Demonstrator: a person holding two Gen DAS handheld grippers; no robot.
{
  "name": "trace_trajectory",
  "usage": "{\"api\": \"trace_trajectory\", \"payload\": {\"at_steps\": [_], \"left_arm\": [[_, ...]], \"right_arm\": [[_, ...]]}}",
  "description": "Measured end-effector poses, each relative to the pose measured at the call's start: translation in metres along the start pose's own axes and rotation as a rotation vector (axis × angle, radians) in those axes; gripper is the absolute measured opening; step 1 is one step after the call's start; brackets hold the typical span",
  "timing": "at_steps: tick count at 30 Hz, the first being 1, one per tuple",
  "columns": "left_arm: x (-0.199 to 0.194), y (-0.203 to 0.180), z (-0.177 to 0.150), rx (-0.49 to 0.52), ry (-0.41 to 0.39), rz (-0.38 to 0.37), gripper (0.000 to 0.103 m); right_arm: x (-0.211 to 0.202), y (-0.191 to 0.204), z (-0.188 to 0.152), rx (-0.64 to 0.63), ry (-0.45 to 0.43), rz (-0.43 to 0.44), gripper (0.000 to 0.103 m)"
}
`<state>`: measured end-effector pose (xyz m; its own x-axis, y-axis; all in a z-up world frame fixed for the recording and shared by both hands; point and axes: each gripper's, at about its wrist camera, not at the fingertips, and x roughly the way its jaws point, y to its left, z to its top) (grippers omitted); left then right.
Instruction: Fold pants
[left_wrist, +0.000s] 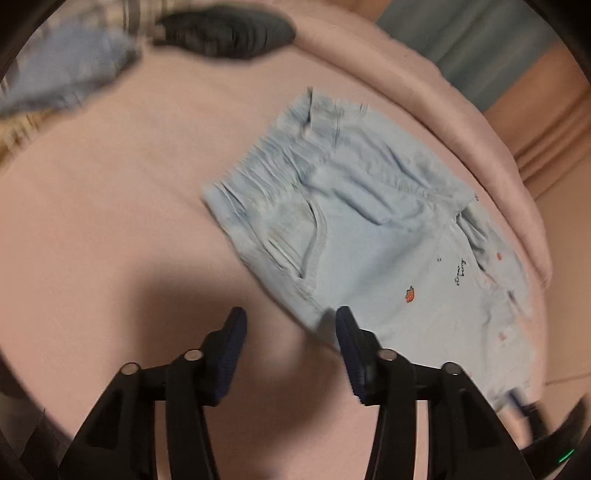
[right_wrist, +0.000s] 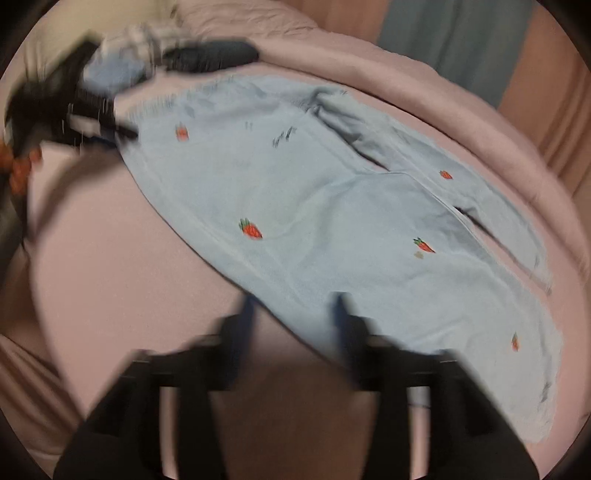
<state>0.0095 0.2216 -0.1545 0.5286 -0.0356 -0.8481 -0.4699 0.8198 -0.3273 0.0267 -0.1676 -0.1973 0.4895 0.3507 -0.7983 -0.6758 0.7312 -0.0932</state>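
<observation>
You're holding the left claw (left_wrist: 290, 325) released, nothing between its fingers, just off the edge of the light blue pants (left_wrist: 354, 221) lying at 1 o'clock on the pink bed (left_wrist: 110, 203). Your right claw (right_wrist: 295, 314) is hovering released too, blurred, over the pants' near edge. Dark clothes (left_wrist: 225, 33) are sitting at 11 o'clock.

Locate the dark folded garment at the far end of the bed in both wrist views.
Left wrist: the dark garment lies at the top, left of centre, beside a blue garment.
Right wrist: the dark garment lies at the upper left, just beyond the light blue pants.
Shared landmark: the pants' waistband end points toward it in both views.
</observation>
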Motion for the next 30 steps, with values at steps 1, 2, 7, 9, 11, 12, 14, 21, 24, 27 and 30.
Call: {"api": "trace_trajectory", "payload": {"at_steps": [1,2,7,9,11,12,14,21,24,27,30], "left_arm": [[-0.011,-0.001,-0.001,0.032,-0.04,0.017,0.049],[-0.02,-0.005,0.002,0.063,-0.081,0.028,0.049],[0.003,-0.055,0.026,0.217,-0.109,-0.081,0.05],[0.026,-0.073,0.03,0.263,-0.056,-0.092,0.05],[0.06,-0.084,0.032,0.312,0.004,-0.046,0.05],[0.07,-0.083,0.028,0.334,0.022,0.016,0.05],[0.08,-0.067,0.023,0.364,0.008,0.006,0.054],[0.036,-0.02,0.03,0.388,0.0,-0.033,0.06],[0.021,-0.024,0.049,0.409,-0.079,0.033,0.091],[0.021,-0.034,0.087,0.433,-0.153,0.033,0.092],[0.045,-0.051,0.133,0.481,-0.149,0.034,0.092]], "right_arm": [[-0.013,-0.009,0.0,0.041,-0.04,0.037,0.059],[-0.025,-0.021,0.0,0.081,-0.07,0.046,0.059],[-0.024,-0.079,0.016,0.266,-0.069,-0.108,0.047],[-0.012,-0.078,0.033,0.261,-0.088,-0.113,0.046],[0.009,-0.068,0.047,0.248,-0.093,-0.039,0.044],[0.023,-0.062,0.05,0.227,-0.065,-0.039,0.044],[0.059,-0.047,0.044,0.128,0.065,-0.143,0.044],[0.035,-0.12,-0.014,0.342,0.138,-0.223,0.049],[0.025,-0.139,-0.01,0.324,0.18,-0.308,0.054],[0.025,-0.142,0.022,0.296,0.121,-0.264,0.057],[0.048,-0.138,0.071,0.243,0.051,-0.176,0.061]]}}
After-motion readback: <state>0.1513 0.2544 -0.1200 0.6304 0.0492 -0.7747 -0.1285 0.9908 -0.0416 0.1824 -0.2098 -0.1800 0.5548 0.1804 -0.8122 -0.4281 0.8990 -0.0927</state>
